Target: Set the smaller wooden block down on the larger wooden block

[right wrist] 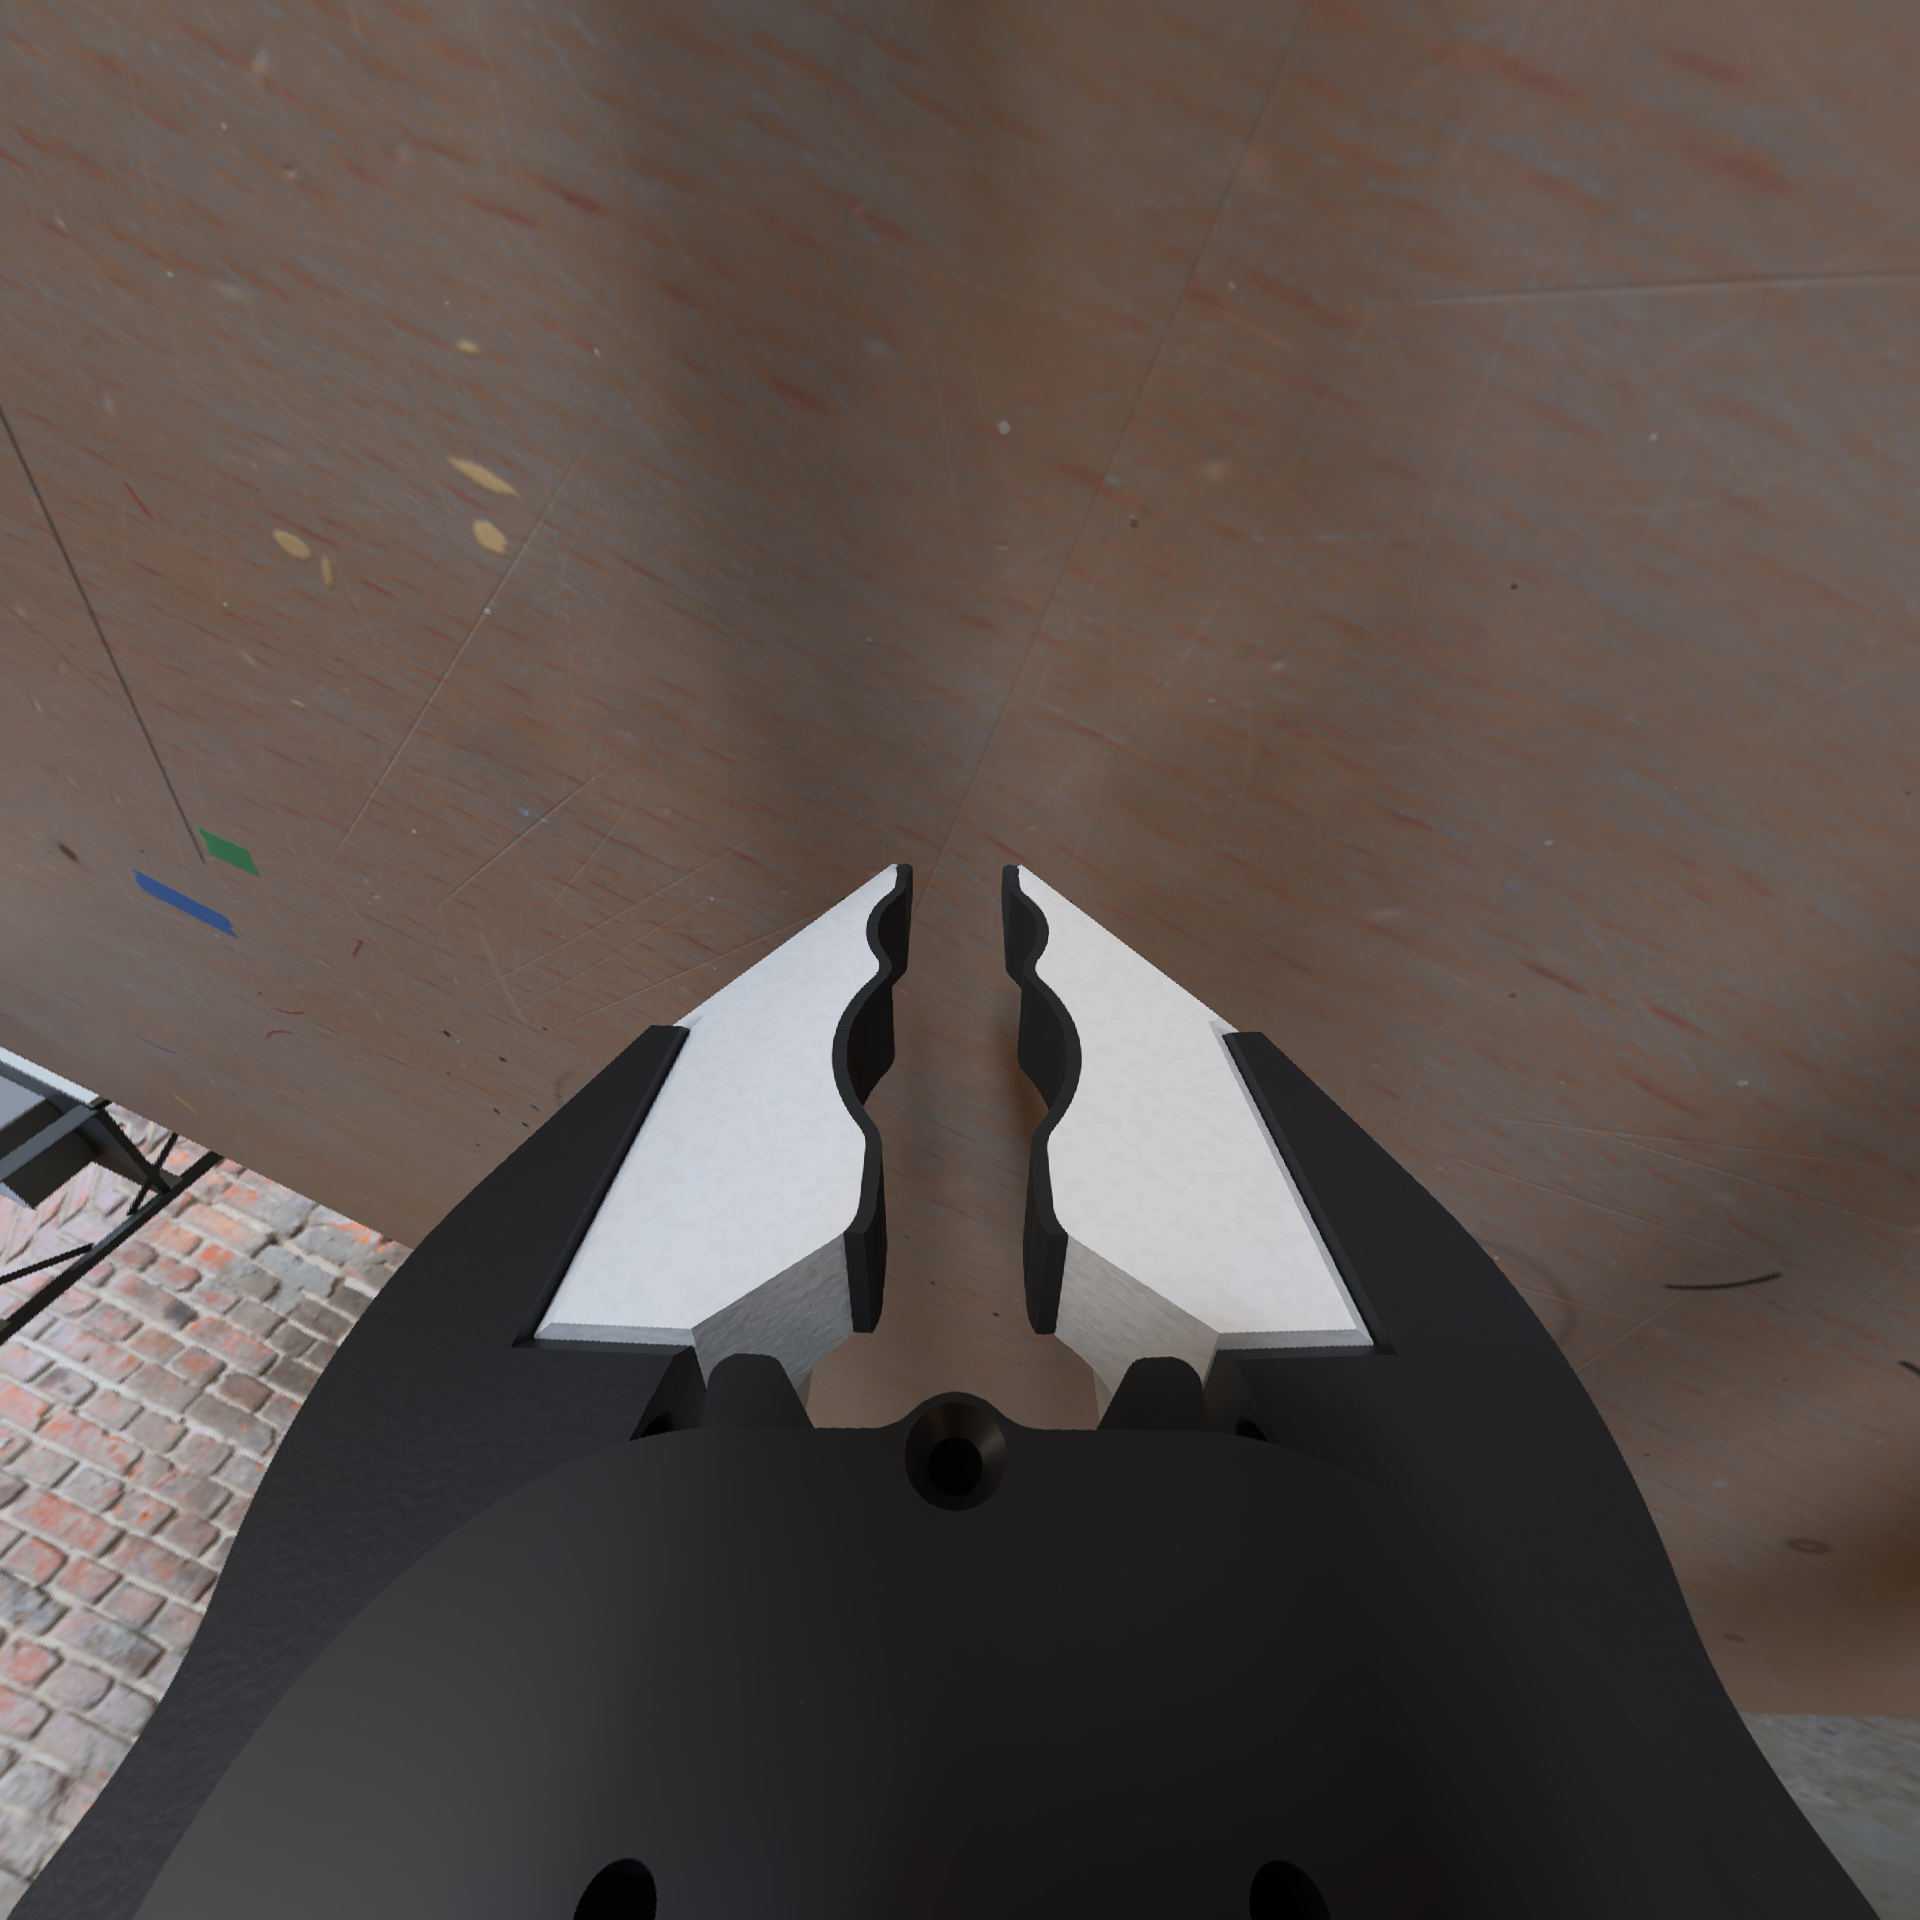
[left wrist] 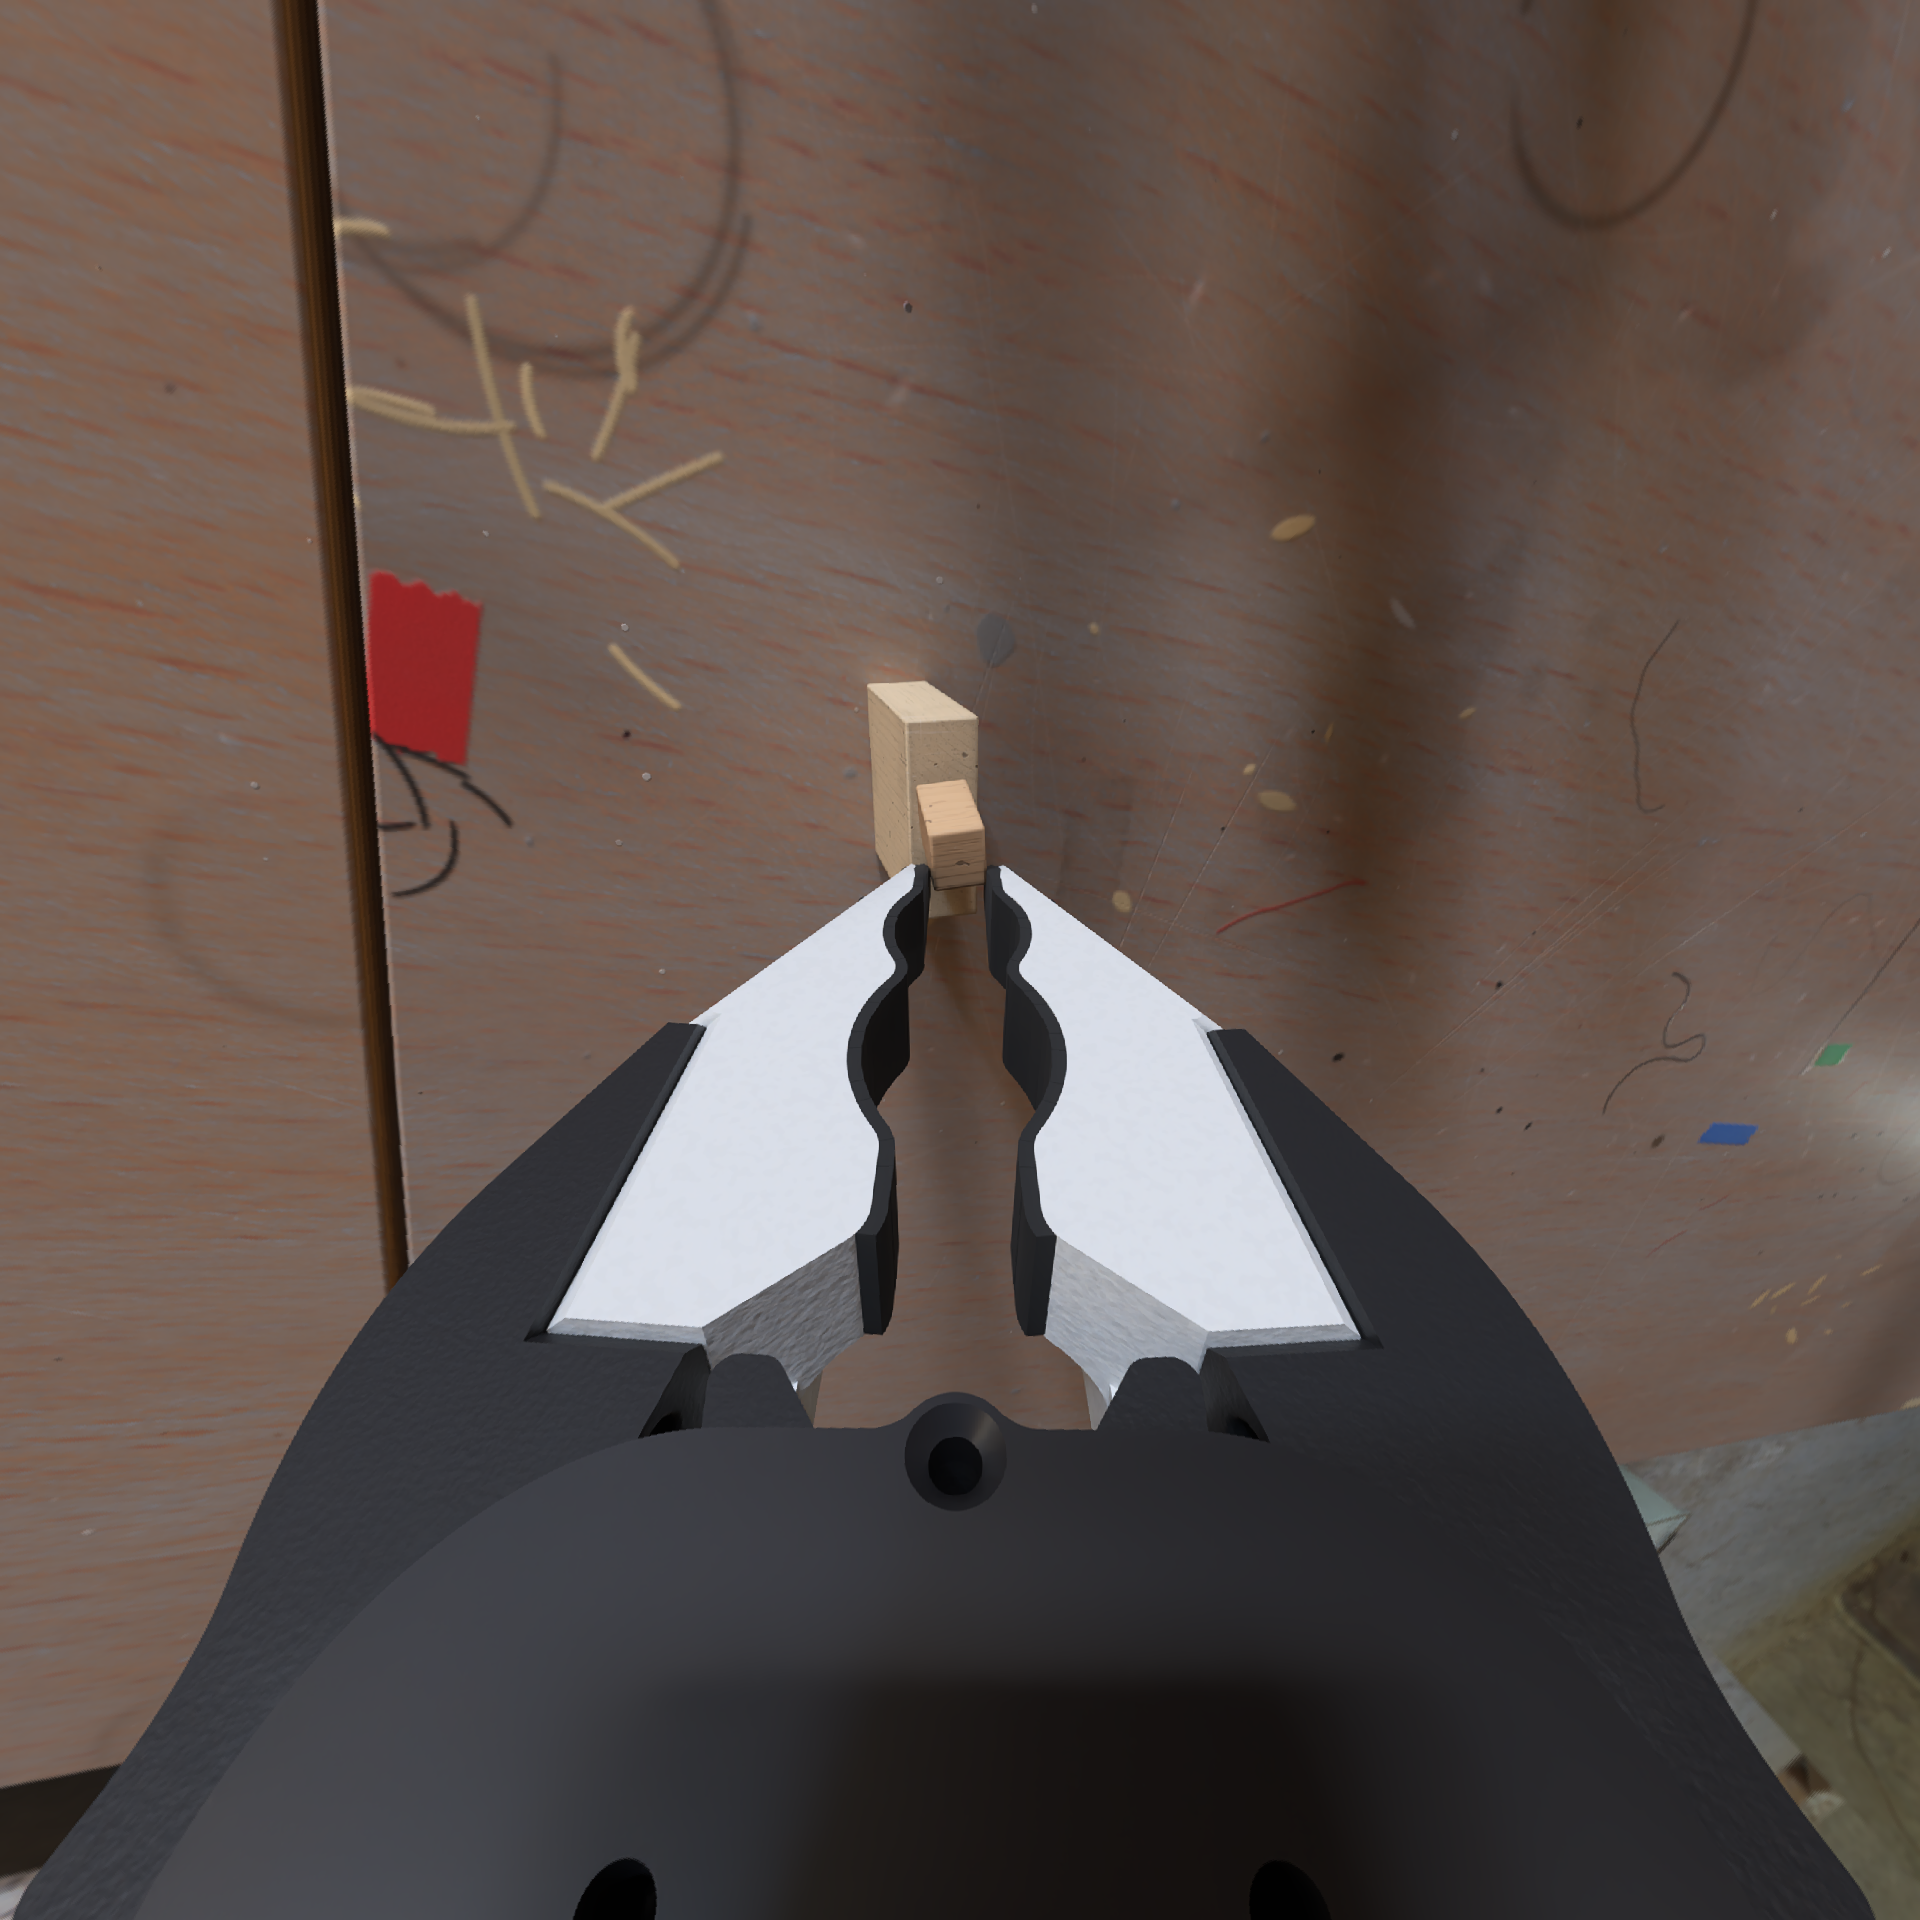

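In the left wrist view the larger wooden block (left wrist: pixel 923 764) is pale and rests on the worn plywood table (left wrist: pixel 1247 520). The smaller wooden block (left wrist: pixel 954 836) is darker tan and sits right at my left gripper's (left wrist: pixel 956 875) tips, overlapping the larger block's near right part. The left jaws stand narrow, closed on the small block's near end. I cannot tell whether the two blocks touch. My right gripper (right wrist: pixel 956 873) hangs over bare plywood (right wrist: pixel 1143 416), jaws slightly apart and empty. Neither block shows in the right wrist view.
A dark seam (left wrist: pixel 348 727) runs down the table at left, with a red tape patch (left wrist: pixel 421 670) beside it. Small blue (left wrist: pixel 1727 1134) and green (left wrist: pixel 1831 1056) marks lie to the right. The table edge, a brick floor (right wrist: pixel 156 1403) and a metal frame (right wrist: pixel 62 1143) show at lower left in the right wrist view.
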